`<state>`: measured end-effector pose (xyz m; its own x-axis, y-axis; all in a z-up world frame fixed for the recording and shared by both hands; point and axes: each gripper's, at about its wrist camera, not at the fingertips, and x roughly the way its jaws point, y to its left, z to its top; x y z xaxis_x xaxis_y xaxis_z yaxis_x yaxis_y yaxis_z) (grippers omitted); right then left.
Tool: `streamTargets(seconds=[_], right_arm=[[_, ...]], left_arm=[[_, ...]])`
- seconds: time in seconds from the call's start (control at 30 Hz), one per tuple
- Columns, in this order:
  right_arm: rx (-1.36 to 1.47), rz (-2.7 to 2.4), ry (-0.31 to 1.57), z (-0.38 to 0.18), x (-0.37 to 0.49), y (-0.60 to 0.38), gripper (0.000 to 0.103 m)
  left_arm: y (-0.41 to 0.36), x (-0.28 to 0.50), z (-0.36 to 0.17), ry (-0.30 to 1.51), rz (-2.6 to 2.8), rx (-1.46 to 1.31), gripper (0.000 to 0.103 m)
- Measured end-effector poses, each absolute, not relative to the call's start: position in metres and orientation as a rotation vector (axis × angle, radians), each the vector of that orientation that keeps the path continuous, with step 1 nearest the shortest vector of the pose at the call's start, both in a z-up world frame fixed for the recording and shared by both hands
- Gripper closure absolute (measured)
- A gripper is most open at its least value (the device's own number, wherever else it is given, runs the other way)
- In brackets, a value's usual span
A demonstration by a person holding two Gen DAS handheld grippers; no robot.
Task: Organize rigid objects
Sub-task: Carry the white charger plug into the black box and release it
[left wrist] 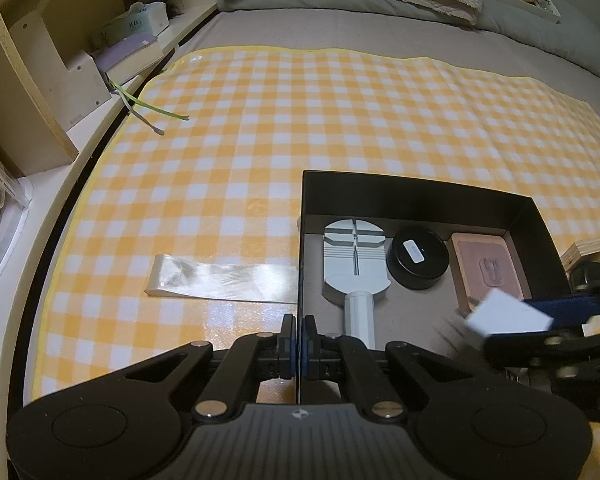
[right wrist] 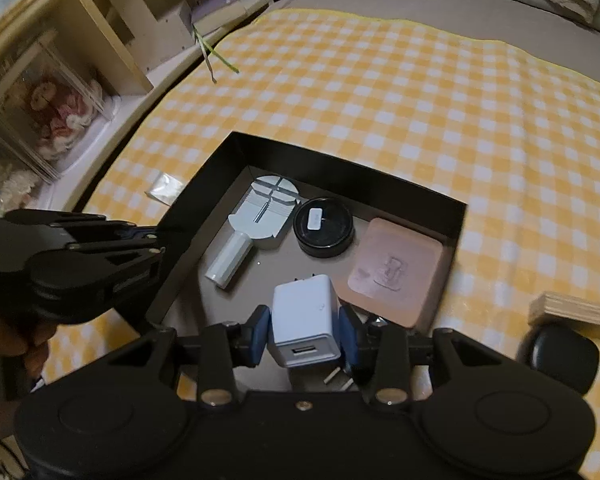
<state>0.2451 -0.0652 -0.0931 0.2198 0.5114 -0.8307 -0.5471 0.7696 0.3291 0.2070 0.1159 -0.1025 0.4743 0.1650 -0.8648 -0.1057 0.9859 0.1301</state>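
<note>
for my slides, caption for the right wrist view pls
Right gripper carries a white USB charger over a black box on checked cloth.

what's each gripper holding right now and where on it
The right gripper holds a white USB charger by its two opposite side faces, over the black box. The left gripper is shut on the box's thin left wall.
</note>
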Motion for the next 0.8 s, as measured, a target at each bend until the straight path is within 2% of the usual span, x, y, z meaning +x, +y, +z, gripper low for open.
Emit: streamTargets(seconds=[0.3,0.6,0.67,0.8], right_arm=[[-0.215,0.669,1.191,-0.121,0.239,-0.053,0.062],[-0.164,0.673,1.193,-0.103,0.239,-0.07,0.048],[-0.134,0.686,1.18,-0.097,0.238,-0.072,0.049],[-0.119,0.684,1.163,-0.092,0.237,-0.074,0.058]], left_arm=[[0.116,0.208,-0.103,1.065,0.161,0.055,0.1],[0.115,0.208,-0.103,1.066,0.162,0.055,0.1],[0.115,0.208,-0.103,1.066,0.162,0.055,0.1],[0.115,0.208,-0.103,1.066,0.163,0.056,0.1]])
